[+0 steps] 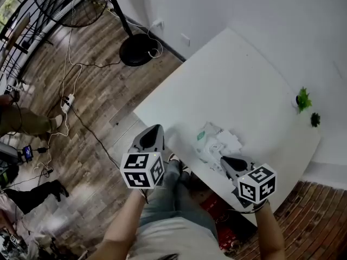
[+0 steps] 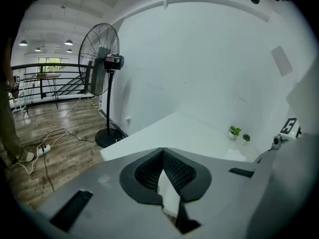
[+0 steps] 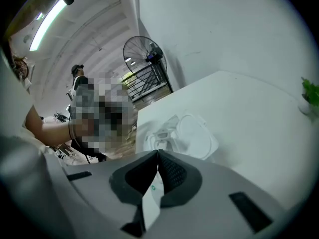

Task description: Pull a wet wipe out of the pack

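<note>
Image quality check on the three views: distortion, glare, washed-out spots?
Head view: wide-angle bend, and the white pack nearly washes into the white table. Left gripper view: heavy fisheye, black corners, fan in focus. Right gripper view: same fisheye, the ceiling light glares, there is a mosaic patch at left, and the pack is low-contrast.

left gripper [image 1: 156, 129] closed, right gripper [image 1: 225, 160] closed

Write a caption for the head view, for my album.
Left tongs and right tongs, both shut, near a wipe pack on a white table.
</note>
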Available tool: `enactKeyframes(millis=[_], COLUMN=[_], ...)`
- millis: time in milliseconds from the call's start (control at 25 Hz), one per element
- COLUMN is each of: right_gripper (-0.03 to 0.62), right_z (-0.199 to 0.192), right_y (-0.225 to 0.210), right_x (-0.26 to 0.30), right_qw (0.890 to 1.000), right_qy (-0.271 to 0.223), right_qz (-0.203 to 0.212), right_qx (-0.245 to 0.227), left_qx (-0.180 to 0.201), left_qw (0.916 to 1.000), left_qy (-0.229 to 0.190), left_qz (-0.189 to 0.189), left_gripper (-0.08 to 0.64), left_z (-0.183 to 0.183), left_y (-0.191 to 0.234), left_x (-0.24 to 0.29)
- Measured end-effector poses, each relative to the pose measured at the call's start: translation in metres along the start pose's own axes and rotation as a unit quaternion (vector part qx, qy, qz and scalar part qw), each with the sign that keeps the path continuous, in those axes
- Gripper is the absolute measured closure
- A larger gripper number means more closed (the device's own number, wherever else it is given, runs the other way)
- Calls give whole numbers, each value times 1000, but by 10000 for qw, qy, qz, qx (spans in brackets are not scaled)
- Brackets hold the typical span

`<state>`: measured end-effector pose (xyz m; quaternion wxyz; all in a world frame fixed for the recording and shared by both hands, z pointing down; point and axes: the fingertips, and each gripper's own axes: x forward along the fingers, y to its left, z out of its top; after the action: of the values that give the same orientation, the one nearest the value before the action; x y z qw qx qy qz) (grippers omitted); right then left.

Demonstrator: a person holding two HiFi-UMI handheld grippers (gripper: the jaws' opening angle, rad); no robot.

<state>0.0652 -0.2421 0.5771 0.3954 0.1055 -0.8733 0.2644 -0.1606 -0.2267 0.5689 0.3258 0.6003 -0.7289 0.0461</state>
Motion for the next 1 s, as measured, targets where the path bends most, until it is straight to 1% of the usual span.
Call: enactKeyframes(millis=[440,1000], right_gripper=[588,588], right_z=[17,38], right_y=[3,10], right_x=[-20,-46], right_qw=[9986,9931], right_qy=[-444,-987], right_qz=[-247,-602], right_qx=[154,210], left_qx=[213,427], left_qw=[9993,9961], left_qy=[-125,-381], left_qz=[-289,-678], left_gripper=[560,560], left_z=[23,52], left_y=[-21,-42], left_x=[1,3])
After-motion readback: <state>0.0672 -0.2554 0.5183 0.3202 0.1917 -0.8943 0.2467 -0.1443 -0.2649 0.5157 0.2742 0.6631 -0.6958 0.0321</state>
